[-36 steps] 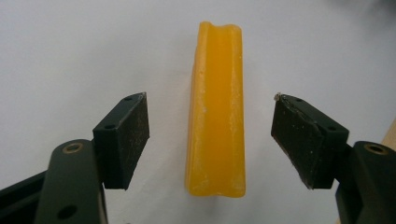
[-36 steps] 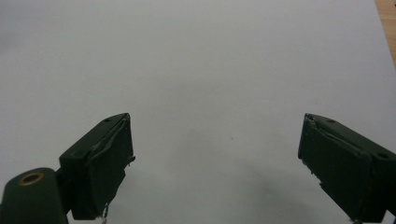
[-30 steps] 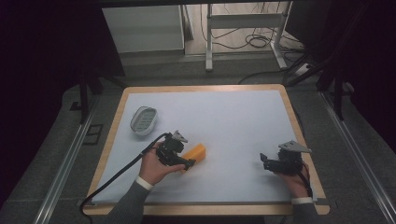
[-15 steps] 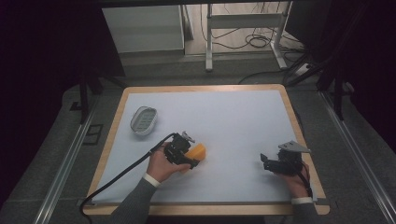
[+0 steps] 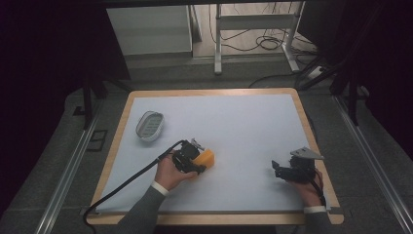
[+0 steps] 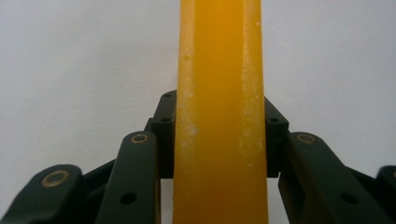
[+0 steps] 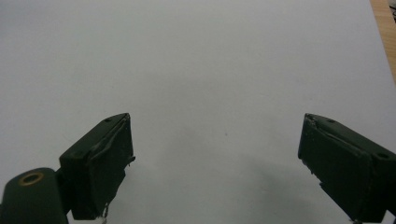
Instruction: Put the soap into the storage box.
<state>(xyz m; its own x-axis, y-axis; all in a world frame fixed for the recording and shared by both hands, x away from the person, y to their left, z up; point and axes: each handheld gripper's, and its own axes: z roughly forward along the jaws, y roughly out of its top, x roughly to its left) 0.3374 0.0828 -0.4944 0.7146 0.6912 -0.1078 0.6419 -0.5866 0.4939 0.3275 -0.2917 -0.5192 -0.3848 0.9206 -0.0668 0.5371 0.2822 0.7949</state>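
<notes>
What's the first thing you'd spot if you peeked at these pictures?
The bright orange block jumps out first: it sits near the middle of the white table, pinched between the jaws of the left gripper. Next comes the grey oval dish, alone near the table's far left corner. The right gripper rests by the near right edge, jaws wide apart over bare table.

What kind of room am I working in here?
Probably a lab or recording workshop, not a home: a wood-rimmed table with a white mat, metal floor rails, and cables round a bare metal frame behind.
</notes>
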